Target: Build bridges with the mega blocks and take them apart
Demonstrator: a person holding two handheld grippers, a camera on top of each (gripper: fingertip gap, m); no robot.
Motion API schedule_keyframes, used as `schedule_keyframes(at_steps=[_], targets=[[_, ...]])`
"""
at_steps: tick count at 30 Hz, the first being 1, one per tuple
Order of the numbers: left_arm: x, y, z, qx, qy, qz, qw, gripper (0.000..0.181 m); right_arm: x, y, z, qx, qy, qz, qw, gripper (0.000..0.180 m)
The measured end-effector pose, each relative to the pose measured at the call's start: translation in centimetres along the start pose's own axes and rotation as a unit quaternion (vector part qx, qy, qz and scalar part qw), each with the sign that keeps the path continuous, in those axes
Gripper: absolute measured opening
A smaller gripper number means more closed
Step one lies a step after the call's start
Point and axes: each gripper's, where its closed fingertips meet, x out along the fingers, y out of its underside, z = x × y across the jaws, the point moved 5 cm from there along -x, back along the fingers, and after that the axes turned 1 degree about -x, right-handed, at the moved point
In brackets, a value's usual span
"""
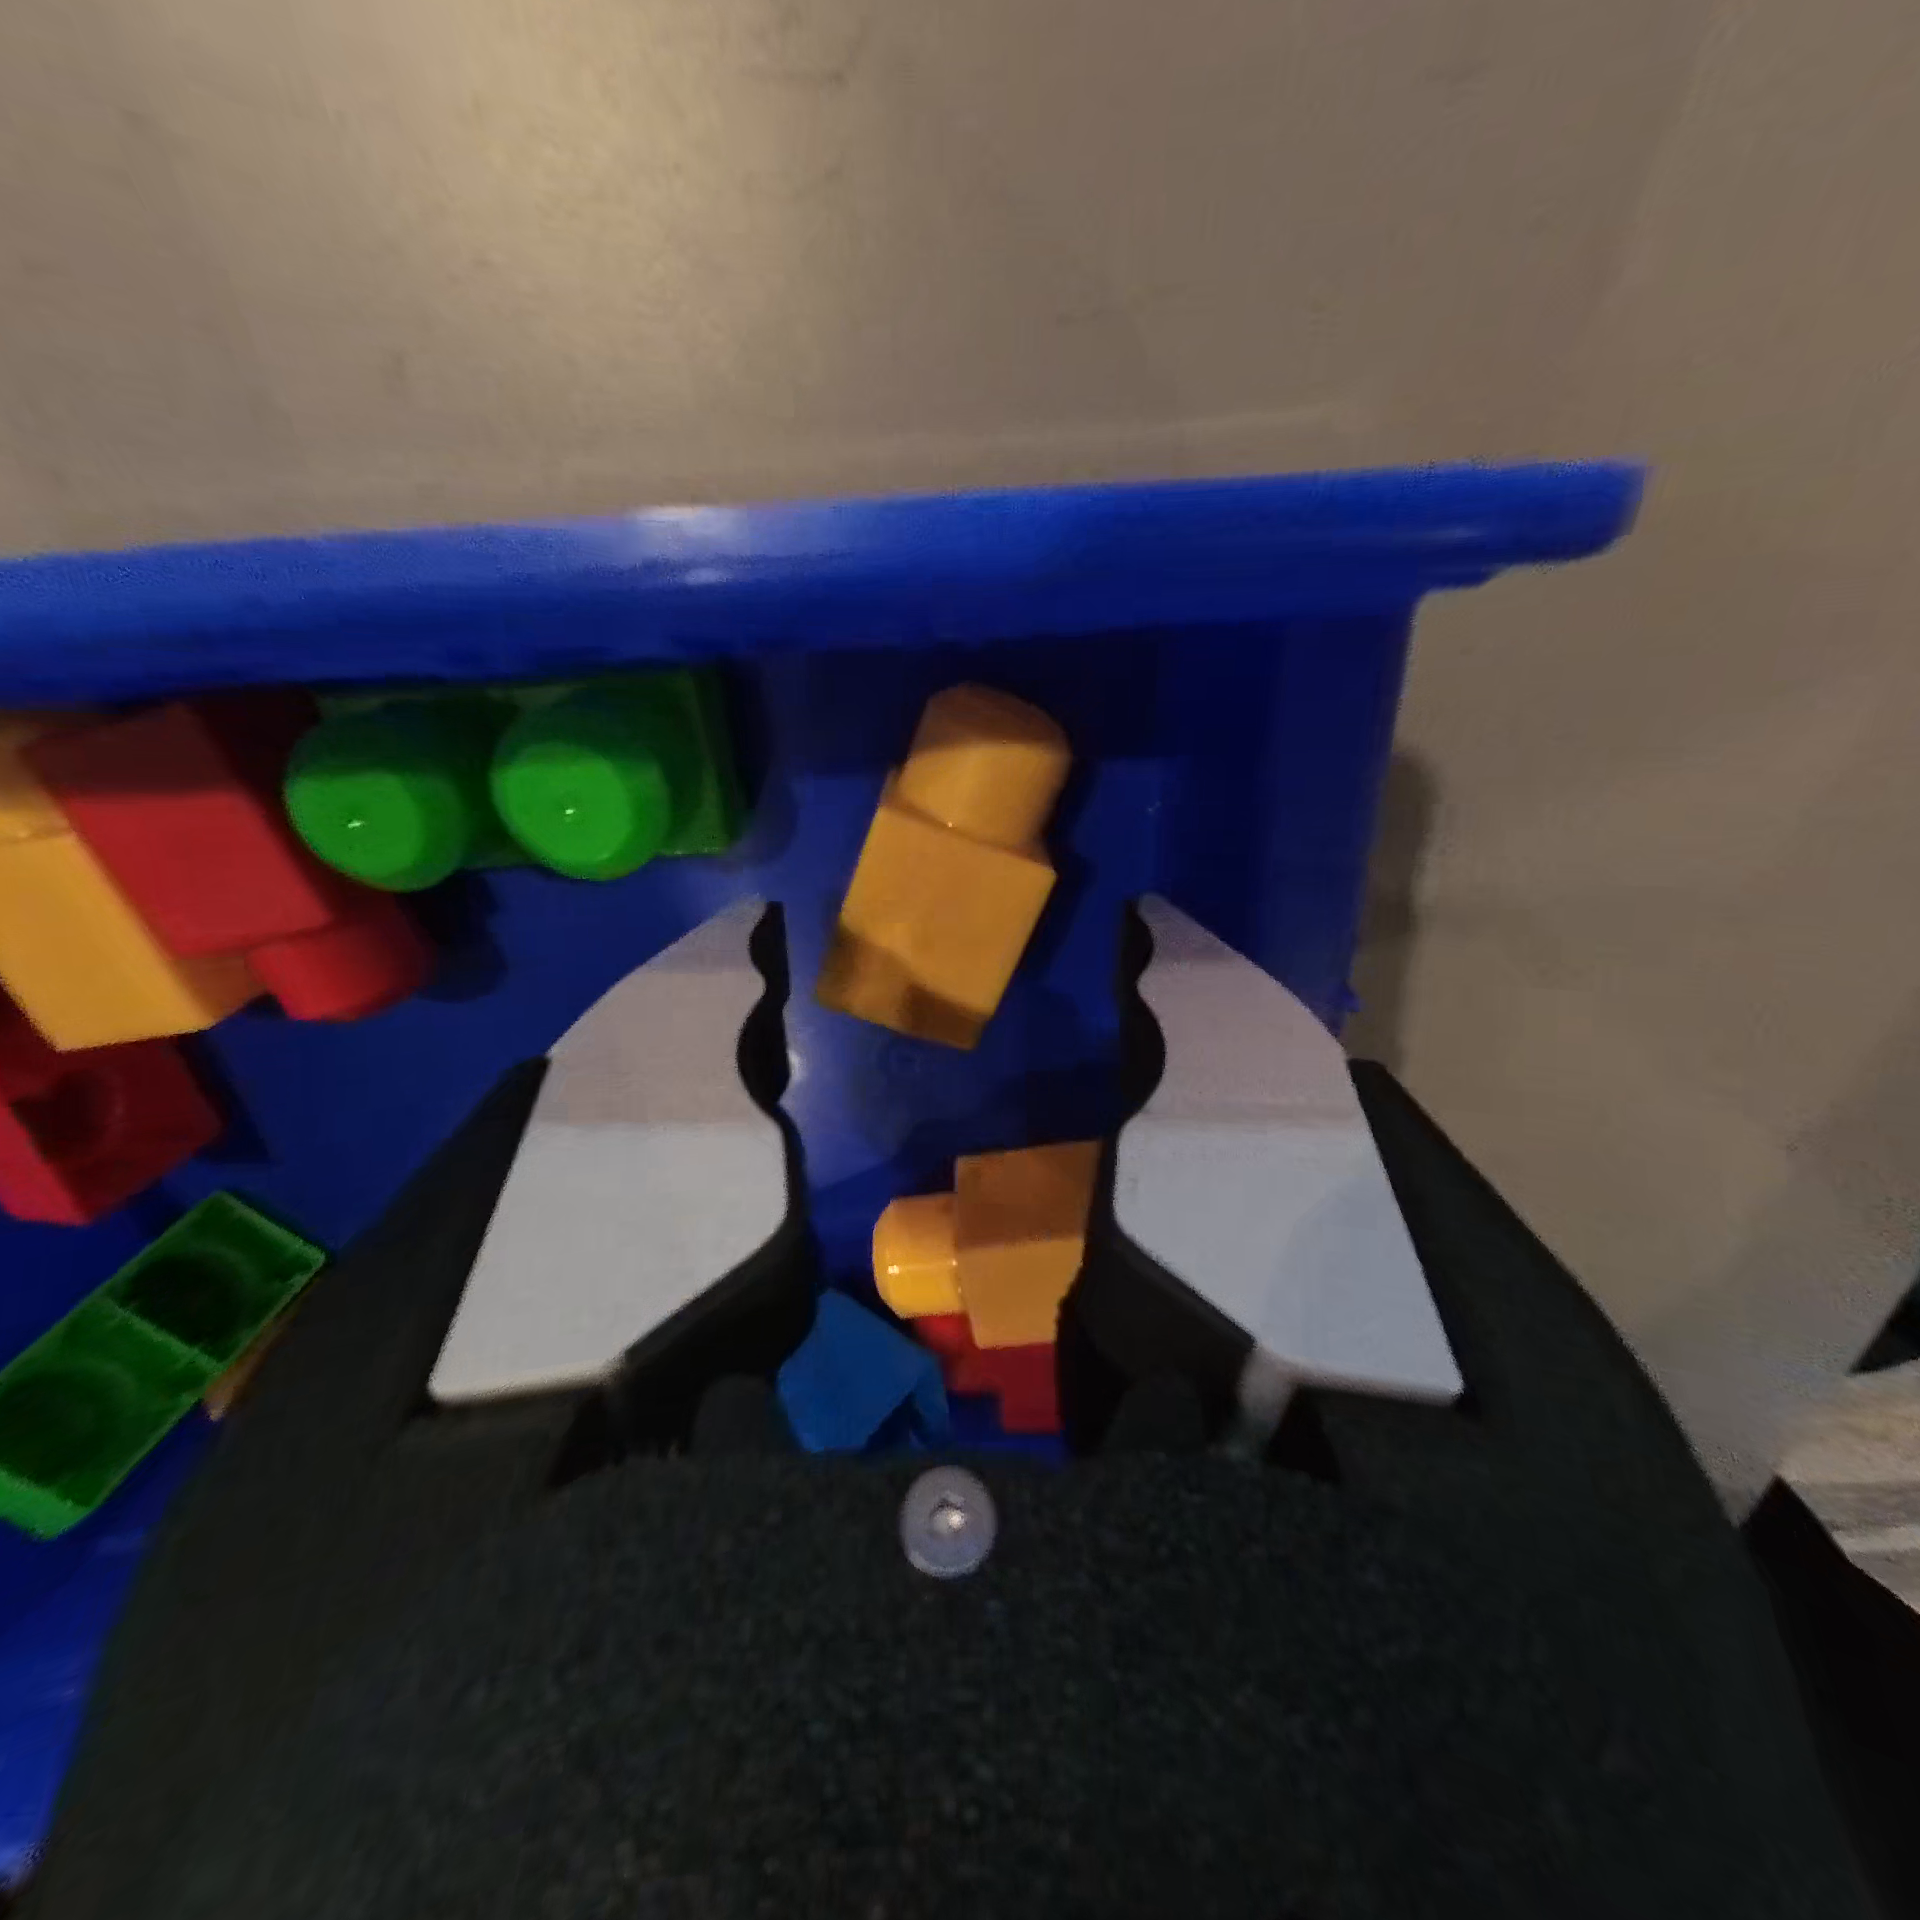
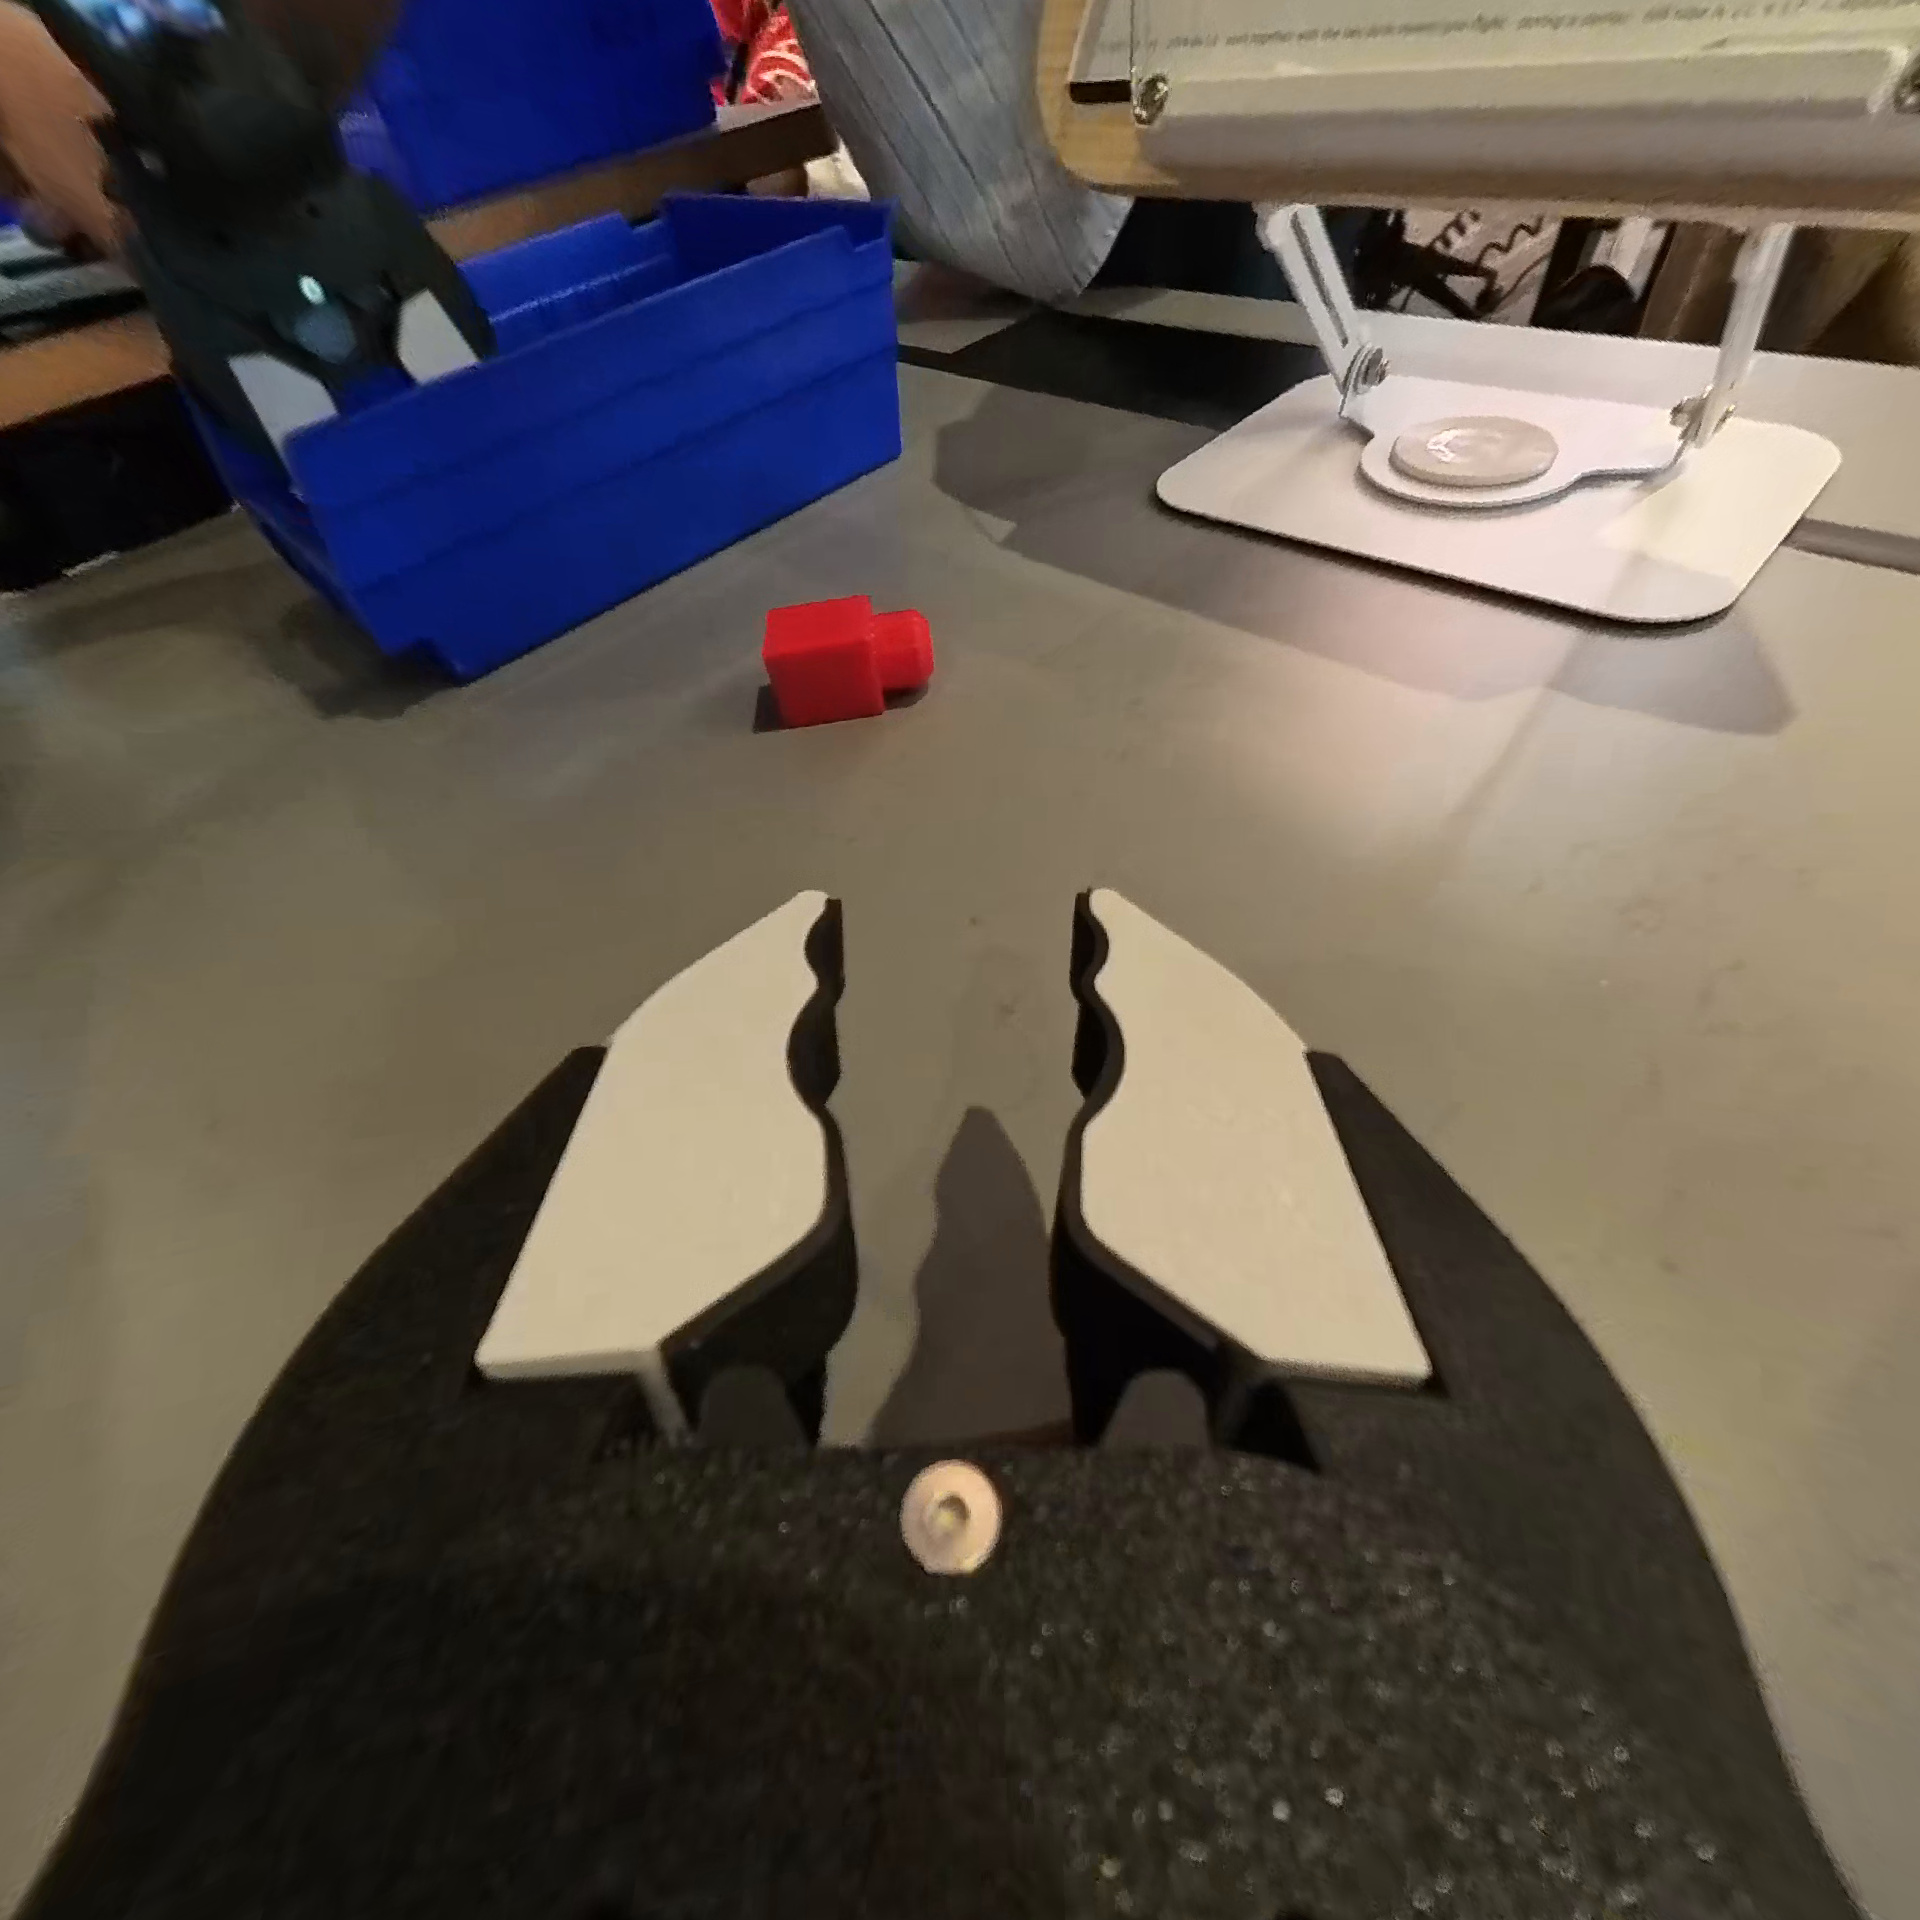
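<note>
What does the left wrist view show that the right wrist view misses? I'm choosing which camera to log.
Only the left wrist view shows the bin's contents: yellow block, green block, and red ones. Only the right wrist view shows the red block on the table, a white stand, and the right gripper. Both show the blue bin and the left gripper, jaws open.
</note>
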Motion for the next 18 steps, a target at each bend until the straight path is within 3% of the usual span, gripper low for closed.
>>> schedule_keyframes(at_steps=[4,8,14,18], targets=[[1.5,0.8,0.6,0.001,-0.003,0.000,1.000,0.041,0.0,0.0,-0.4,0.021,-0.006,-0.001,1.000,0.041],[-0.3,0.9,0.3,-0.016,-0.010,-0.017,1.000,0.039,0.1,0.0,-0.5,0.027,-0.007,0.000,1.000,0.041],[-7.3,0.2,-0.3,-0.115,-0.082,-0.050,0.989,0.039,0.1,0.0,0.0,0.007,-0.004,0.003,1.000,0.040],[-12.3,-4.8,-2.1,-0.201,-0.113,-0.129,0.964,0.039,0.2,0.1,0.5,-0.021,0.004,0.007,1.000,0.039]])
